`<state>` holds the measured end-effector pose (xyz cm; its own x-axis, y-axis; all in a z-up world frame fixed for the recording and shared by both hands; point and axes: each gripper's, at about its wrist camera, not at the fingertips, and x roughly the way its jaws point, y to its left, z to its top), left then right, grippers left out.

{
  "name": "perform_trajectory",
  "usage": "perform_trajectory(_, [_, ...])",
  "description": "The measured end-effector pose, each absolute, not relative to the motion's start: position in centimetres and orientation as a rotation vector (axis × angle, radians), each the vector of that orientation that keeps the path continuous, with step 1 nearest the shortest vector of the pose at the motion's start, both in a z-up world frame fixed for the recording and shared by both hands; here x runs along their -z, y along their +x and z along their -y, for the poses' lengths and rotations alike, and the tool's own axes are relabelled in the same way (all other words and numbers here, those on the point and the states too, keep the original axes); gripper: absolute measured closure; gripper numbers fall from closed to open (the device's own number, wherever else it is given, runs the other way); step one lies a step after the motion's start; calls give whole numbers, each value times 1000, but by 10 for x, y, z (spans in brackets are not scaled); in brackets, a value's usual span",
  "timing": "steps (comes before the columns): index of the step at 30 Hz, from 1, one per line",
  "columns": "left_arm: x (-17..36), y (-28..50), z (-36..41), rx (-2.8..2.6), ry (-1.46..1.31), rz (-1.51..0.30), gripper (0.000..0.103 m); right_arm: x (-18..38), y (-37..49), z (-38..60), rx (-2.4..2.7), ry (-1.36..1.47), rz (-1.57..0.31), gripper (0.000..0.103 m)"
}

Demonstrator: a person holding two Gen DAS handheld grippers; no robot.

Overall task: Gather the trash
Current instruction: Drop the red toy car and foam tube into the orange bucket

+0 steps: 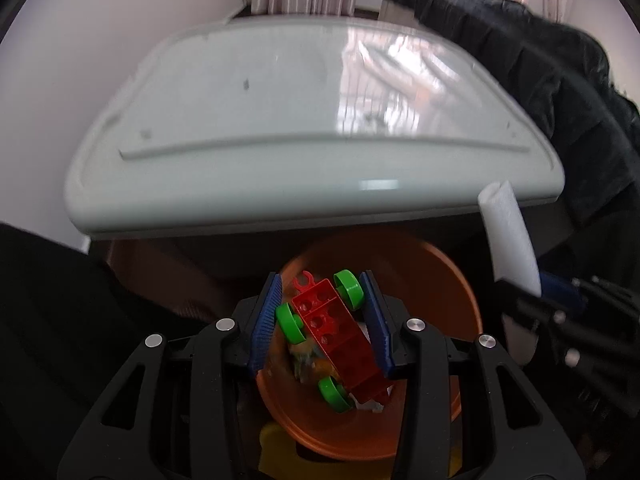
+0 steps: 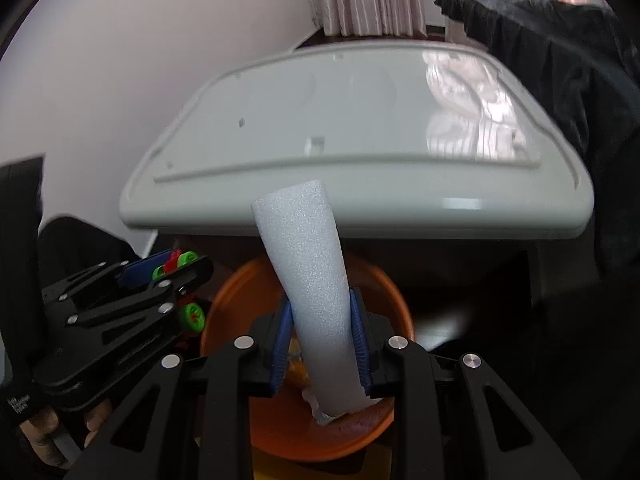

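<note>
My left gripper [image 1: 322, 280] is shut on a red toy brick car with green wheels [image 1: 336, 340], its blue pads pressing both sides. It hangs over an orange bucket [image 1: 460, 292] that holds some scraps. My right gripper [image 2: 320, 304] is shut on a white foam tube [image 2: 308, 248] that sticks up and forward, its lower end inside the orange bucket [image 2: 384, 292]. The left gripper [image 2: 168, 264] with the toy car [image 2: 188, 260] shows at the left of the right wrist view. The foam tube [image 1: 508, 232] and right gripper [image 1: 552, 292] show at the right of the left wrist view.
A pale grey tabletop [image 1: 280, 120] with a raised rim stands just beyond the bucket and partly overhangs it. Black cloth [image 1: 540, 60] drapes over its right side. A person's hand [image 2: 40, 432] holds the left gripper. Something yellow [image 1: 276, 444] lies under the bucket.
</note>
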<state>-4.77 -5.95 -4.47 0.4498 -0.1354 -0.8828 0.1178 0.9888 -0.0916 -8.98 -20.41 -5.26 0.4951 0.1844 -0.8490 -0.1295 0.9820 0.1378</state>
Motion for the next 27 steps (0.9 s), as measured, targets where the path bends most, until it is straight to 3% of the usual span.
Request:
perform_trajectory(12, [83, -39, 69, 169, 28, -1211, 63, 95, -76, 202, -178, 81, -1194, 73])
perform_trajectory(14, [83, -40, 70, 171, 29, -1214, 63, 95, -79, 205, -171, 84, -1194, 67])
perform_trajectory(16, [83, -40, 69, 168, 30, -1216, 62, 92, -80, 207, -148, 82, -1184, 42])
perform_trajectory(17, [83, -39, 69, 160, 35, -1217, 59, 91, -80, 208, -138, 83, -1174, 39])
perform_trajectory(20, [80, -39, 68, 148, 36, -1216, 44, 82, -84, 213, -118, 101, -1137, 38])
perform_trajectory(27, [78, -39, 67, 139, 28, -1212, 41, 75, -87, 224, -95, 133, -1116, 36])
